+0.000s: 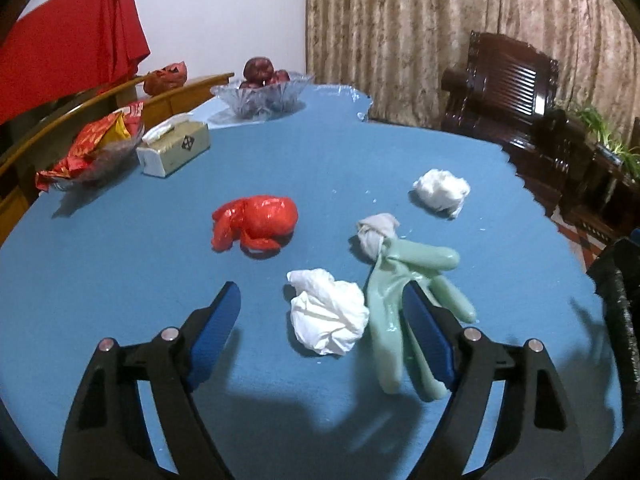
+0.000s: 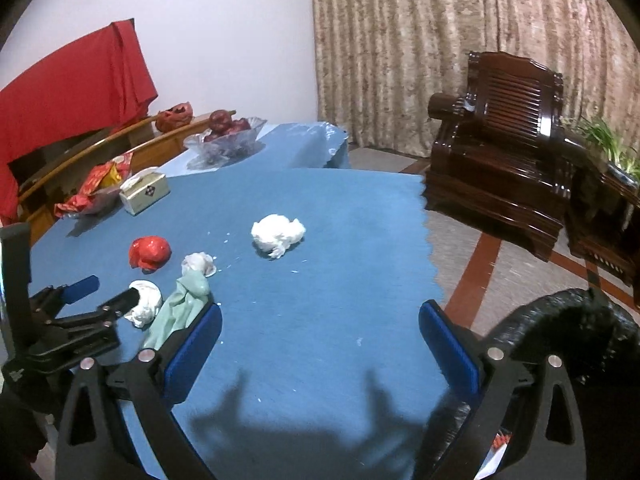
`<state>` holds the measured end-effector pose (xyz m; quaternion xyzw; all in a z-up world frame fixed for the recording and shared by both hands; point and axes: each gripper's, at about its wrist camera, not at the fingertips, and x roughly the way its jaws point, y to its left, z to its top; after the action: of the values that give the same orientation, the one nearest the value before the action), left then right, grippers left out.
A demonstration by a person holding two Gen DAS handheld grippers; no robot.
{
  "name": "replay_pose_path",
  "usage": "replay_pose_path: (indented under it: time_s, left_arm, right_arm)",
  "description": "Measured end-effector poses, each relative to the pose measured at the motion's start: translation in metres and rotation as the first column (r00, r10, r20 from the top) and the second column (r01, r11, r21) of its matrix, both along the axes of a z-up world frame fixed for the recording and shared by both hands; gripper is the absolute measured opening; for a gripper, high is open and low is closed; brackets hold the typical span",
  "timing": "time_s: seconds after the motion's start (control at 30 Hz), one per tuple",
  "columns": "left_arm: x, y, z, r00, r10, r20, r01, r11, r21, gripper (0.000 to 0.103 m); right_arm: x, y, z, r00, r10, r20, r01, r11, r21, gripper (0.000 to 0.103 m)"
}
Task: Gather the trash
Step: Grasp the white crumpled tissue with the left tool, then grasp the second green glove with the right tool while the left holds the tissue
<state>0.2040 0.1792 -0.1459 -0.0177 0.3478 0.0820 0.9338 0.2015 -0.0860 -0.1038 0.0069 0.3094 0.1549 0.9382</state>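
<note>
STEP: approach, nothing collected yet | LEFT: your left gripper [image 1: 320, 308] has jaws spread, white wad [image 1: 328, 312] between them, unpinched | RIGHT: right gripper [image 2: 320, 336] spread, empty | WAD: just beside glove [image 1: 400, 296] | NEXT: lower, close on wad only.

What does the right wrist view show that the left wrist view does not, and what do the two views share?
Only the right wrist view shows the left gripper from the side, the right gripper with its jaws open, and the bare floor past the table's edge. Only the left wrist view shows all the fingers of the green glove spread out. Both show the red bag, the crumpled white paper, the far white wad, the tissue box and the dark armchair.
</note>
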Motion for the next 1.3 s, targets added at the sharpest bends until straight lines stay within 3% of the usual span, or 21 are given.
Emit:
replay_pose_path:
  time_s: [0.27,0.4,0.53,0.67,0.83,1.0,1.3]
  left_arm:
    - [0.015,0.009,-0.020,0.998,0.004,-0.063,-0.006,0.999,-0.041,0.068]
    - [0.018,0.014,-0.024,0.997,-0.014,-0.073,0.007,0.996,-0.092,0.043]
    - [0.016,0.015,-0.020,0.998,-0.025,-0.054,0.020,0.994,-0.107,0.035]
    - [0.008,0.024,-0.008,1.000,0.003,-0.015,-0.005,0.992,-0.128,0.034]
    - [0.000,0.040,0.003,0.999,0.043,0.015,-0.042,0.996,-0.085,0.034]
    - [-0.003,0.064,0.002,0.996,0.088,0.009,-0.087,0.995,-0.054,0.034]
    - [-0.005,0.089,-0.004,0.992,0.127,-0.008,-0.127,0.991,-0.044,0.034]
  right_arm:
    - [0.013,0.009,-0.013,1.000,0.014,-0.027,-0.014,1.000,-0.005,0.097]
    - [0.016,0.014,-0.018,0.999,0.023,-0.038,-0.024,1.000,-0.008,0.097]
    - [0.018,0.023,-0.018,0.998,0.042,-0.039,-0.042,0.999,-0.009,0.097]
    - [0.022,0.039,-0.018,0.997,0.071,-0.039,-0.071,0.997,-0.003,0.097]
    - [0.029,0.068,-0.019,0.993,0.109,-0.041,-0.109,0.994,0.017,0.097]
    - [0.042,0.103,-0.025,0.989,0.136,-0.051,-0.136,0.991,0.013,0.097]
    - [0.060,0.141,-0.051,0.976,0.163,-0.145,-0.165,0.986,-0.003,0.093]
